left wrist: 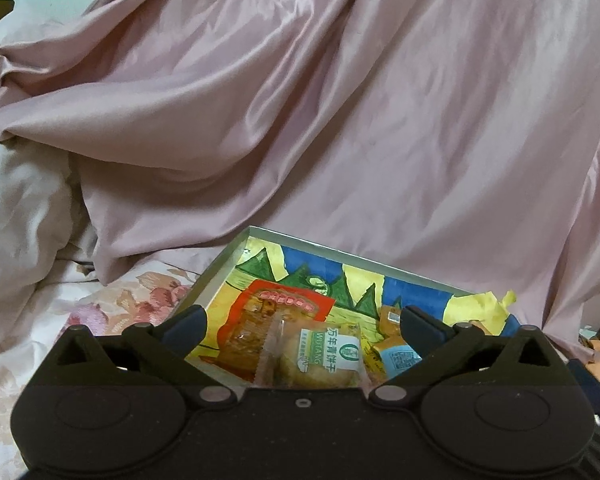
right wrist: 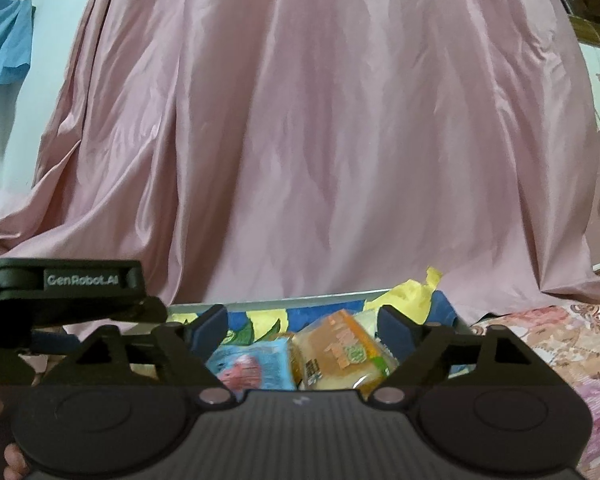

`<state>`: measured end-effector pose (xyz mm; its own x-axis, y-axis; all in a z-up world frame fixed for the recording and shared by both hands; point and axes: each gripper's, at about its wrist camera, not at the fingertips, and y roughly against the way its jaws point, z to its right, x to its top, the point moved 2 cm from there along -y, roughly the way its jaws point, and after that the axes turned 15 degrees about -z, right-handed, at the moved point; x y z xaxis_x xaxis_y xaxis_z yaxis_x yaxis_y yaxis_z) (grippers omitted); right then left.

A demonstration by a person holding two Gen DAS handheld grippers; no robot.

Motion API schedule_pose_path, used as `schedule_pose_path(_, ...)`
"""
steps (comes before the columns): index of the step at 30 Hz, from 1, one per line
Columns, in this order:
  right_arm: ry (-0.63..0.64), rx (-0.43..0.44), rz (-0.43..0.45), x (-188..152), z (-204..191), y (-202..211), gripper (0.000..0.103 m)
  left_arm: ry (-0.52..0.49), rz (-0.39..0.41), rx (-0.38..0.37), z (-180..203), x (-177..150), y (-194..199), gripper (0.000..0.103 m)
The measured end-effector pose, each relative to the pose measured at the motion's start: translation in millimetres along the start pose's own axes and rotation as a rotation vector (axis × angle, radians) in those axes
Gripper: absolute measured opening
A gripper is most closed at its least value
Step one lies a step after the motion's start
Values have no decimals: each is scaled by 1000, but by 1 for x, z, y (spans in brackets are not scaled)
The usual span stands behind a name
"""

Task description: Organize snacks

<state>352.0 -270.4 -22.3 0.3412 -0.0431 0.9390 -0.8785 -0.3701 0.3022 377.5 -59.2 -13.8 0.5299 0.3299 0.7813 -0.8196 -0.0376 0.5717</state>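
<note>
A shallow box with a silver rim [left wrist: 220, 266] and a painted yellow, blue and green floor lies on the bed. Several snacks lie in it: a red-orange packet [left wrist: 260, 316], a clear biscuit packet with a green and white label [left wrist: 332, 356], and a blue-labelled packet [left wrist: 400, 358]. My left gripper [left wrist: 304, 320] hangs open just above them, nothing between its fingers. In the right wrist view a blue and pink packet [right wrist: 252, 364] and an orange bread packet [right wrist: 340, 352] lie in the same box [right wrist: 300, 302]. My right gripper [right wrist: 303, 322] is open over them, gripping nothing.
A pink satin sheet [left wrist: 340, 120] drapes steeply right behind the box. Floral bedding [left wrist: 100, 304] spreads to the left, and also to the right [right wrist: 540, 344]. The left gripper's body [right wrist: 64, 280] stands close at the left. Torn yellow paper [right wrist: 416, 288] sticks up at the box's far corner.
</note>
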Motion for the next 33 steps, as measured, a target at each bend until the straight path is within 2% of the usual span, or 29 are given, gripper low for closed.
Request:
schedule_pose_path(3,-10,-19,20,3,2,7,99,4,9,0,-2,0,7,102)
schedule_pose_path(7,-17,-35,38,7,4,15,103,18,18,-5,-8,-1,22,102)
schedule_pose_path(19,-34,-62,57,11,5,51,103,48,45,16,-25,-11,65,102)
schedule_pose_path(33,-18,-89,63,6,-3,94,103,33,42,23,-43,-44,109,102)
